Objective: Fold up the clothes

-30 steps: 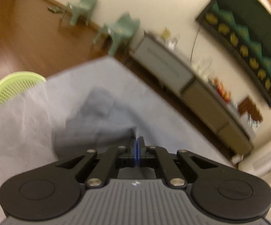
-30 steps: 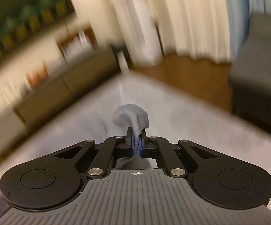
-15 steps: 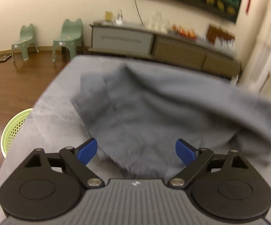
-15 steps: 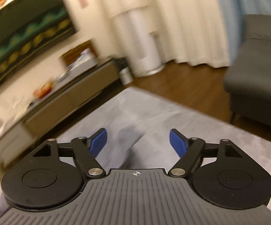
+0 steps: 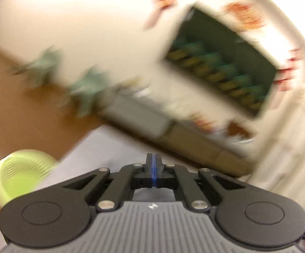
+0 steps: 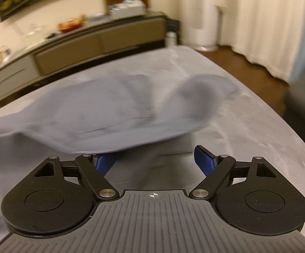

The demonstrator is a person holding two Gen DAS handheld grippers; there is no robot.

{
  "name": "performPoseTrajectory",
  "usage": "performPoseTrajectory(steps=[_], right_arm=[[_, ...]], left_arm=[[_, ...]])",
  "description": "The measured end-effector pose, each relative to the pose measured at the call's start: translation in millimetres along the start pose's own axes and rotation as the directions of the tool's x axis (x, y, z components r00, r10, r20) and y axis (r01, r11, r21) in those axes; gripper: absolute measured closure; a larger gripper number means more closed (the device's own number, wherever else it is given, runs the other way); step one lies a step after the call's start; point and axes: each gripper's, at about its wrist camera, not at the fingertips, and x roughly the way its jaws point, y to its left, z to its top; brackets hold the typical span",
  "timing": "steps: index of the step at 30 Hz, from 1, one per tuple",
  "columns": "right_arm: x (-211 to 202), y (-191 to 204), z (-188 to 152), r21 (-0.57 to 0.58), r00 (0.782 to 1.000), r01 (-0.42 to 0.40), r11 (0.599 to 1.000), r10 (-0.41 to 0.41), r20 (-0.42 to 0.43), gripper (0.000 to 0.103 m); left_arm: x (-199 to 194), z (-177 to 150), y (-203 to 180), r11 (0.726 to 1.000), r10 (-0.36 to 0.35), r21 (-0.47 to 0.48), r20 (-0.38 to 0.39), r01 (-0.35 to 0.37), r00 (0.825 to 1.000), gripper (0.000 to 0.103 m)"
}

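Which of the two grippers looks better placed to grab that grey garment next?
Probably the right gripper: its jaws are open with the grey garment lying just ahead. The left gripper is shut and, in its blurred view, points at the room, not the cloth.

Right gripper point(image 6: 154, 158) spread wide, bare grey table cover point(image 6: 257, 126) ahead and to right – open room there; rumpled grey garment point(image 6: 114, 113) heaped across front-left, overhanging left finger. Left view blurred – green basket point(image 5: 19, 172) beside table edge, low cabinet point(image 5: 173, 135) beyond
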Motion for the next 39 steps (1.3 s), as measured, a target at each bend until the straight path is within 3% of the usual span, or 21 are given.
performPoseTrajectory(steps=[1,3,4,5,8,10,13,14,15,16,18,20,21,22,25,28,31,34,39], right_arm=[[4,-10,2,0.031,1.0,0.004,1.0,-0.004,-0.004,0.018],[4,-28,3,0.088,1.0,0.003,0.996,-0.003,-0.002,0.015],[4,-34,4,0.104,1.0,0.012,0.995,-0.012,0.005,0.012],[5,-40,4,0.117,1.0,0.019,0.993,-0.021,0.01,0.012],[8,-47,4,0.119,0.999,0.027,0.993,-0.029,0.018,0.01],[11,-48,4,0.119,0.999,0.026,0.993,-0.029,0.021,0.009],[14,-48,3,0.118,0.999,0.025,0.993,-0.028,0.03,0.008],[13,-47,2,0.113,0.999,0.025,0.993,-0.029,0.034,0.008],[14,-46,3,0.111,0.999,0.026,0.993,-0.031,0.038,0.008],[13,-50,4,0.119,0.999,0.027,0.993,-0.032,0.044,0.008],[12,-56,5,0.136,0.998,0.028,0.99,-0.036,0.057,0.008],[10,-63,7,0.152,0.997,0.029,0.988,-0.04,0.07,0.008],[9,-66,8,0.16,0.996,0.03,0.987,-0.042,0.077,0.008],[8,-70,8,0.168,0.996,0.03,0.985,-0.045,0.083,0.008],[7,-79,10,0.191,0.994,0.027,0.981,-0.047,0.098,0.008],[17,-74,4,0.169,0.997,-0.067,0.983,0.06,0.048,0.008],[22,-57,-1,0.131,0.98,-0.198,0.971,0.197,0.018,0.007],[26,-43,-3,0.13,0.966,-0.257,0.958,0.254,0.035,0.004],[38,-20,0,0.228,0.901,-0.428,0.875,0.433,0.029,0.004]], left_arm=[[11,-9,2,1.0,0.011,0.016,-0.064,-0.01,0.998,0.097],[37,-31,-17,0.992,0.046,0.121,-0.18,-0.024,0.983,0.068],[52,-43,-28,0.985,0.068,0.172,-0.229,-0.028,0.971,0.045],[66,-53,-36,0.977,0.089,0.209,-0.271,-0.032,0.958,0.037],[103,-77,-46,0.963,0.145,0.266,-0.363,-0.047,0.92,0.032],[119,-82,-46,0.968,0.137,0.249,-0.374,-0.043,0.917,0.017],[127,-90,-51,0.971,0.104,0.239,-0.375,-0.013,0.921,0.016],[132,-92,-55,0.967,0.113,0.252,-0.373,-0.016,0.921,0.035],[126,-85,-59,0.969,0.087,0.248,-0.353,0.003,0.932,0.066],[114,-74,-63,0.971,0.043,0.234,-0.323,0.036,0.946,0.087],[92,-52,-72,0.972,-0.044,0.212,-0.26,0.101,0.965,0.089],[32,-10,-62,0.976,-0.145,0.156,-0.059,0.152,0.988,0.09],[4,6,-47,0.98,-0.169,0.112,0.04,0.164,0.985,0.09],[-7,10,-30,0.986,-0.151,0.074,0.057,0.147,0.987,0.089],[-2,-3,18,1.0,-0.019,0.0,-0.053,0.019,0.998,0.089],[27,-22,15,0.995,0.079,0.066,-0.169,-0.069,0.982,0.088],[33,-24,4,0.991,0.095,0.114,-0.178,-0.075,0.979,0.088],[39,-20,1,0.991,0.085,0.12,-0.179,-0.064,0.98,0.088],[56,-30,-21,0.985,0.094,0.164,-0.201,-0.061,0.975,0.087]])
